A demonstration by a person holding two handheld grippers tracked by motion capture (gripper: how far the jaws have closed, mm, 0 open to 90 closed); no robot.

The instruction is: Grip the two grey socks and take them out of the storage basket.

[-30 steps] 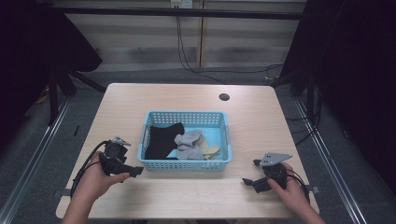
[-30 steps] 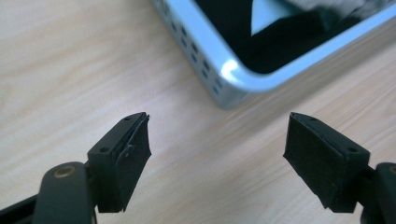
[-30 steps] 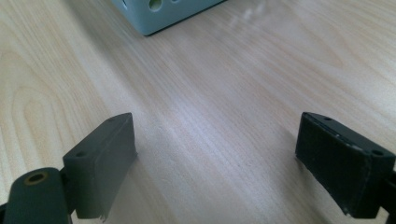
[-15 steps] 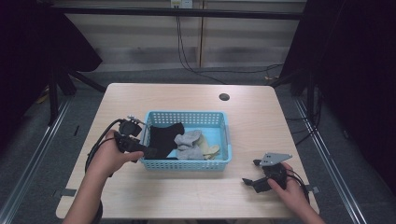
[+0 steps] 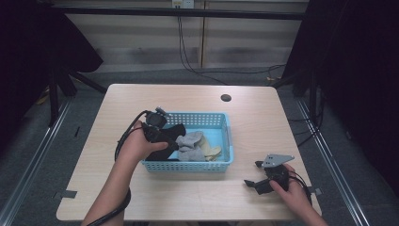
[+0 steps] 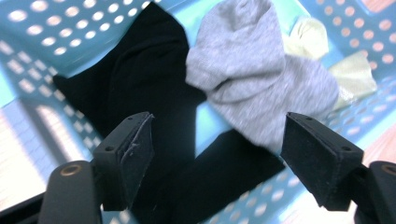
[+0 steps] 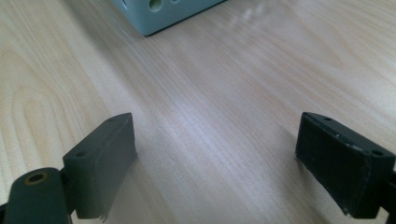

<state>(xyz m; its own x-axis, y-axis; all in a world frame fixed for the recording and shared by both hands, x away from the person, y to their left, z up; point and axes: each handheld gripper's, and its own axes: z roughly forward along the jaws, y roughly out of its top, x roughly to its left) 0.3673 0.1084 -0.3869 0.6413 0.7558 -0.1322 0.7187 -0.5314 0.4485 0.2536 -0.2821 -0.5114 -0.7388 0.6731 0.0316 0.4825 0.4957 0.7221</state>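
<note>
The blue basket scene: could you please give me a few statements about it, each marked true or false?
1. The left tongs are open over the black sock in the blue basket. True.
2. The right tongs grip a sock. False: they are open over the bare table.
3. A grey sock lies beside the black one. True.
4. The basket is red. False: it is blue.
5. A pale yellow sock lies on the table. False: it lies in the basket.
</note>
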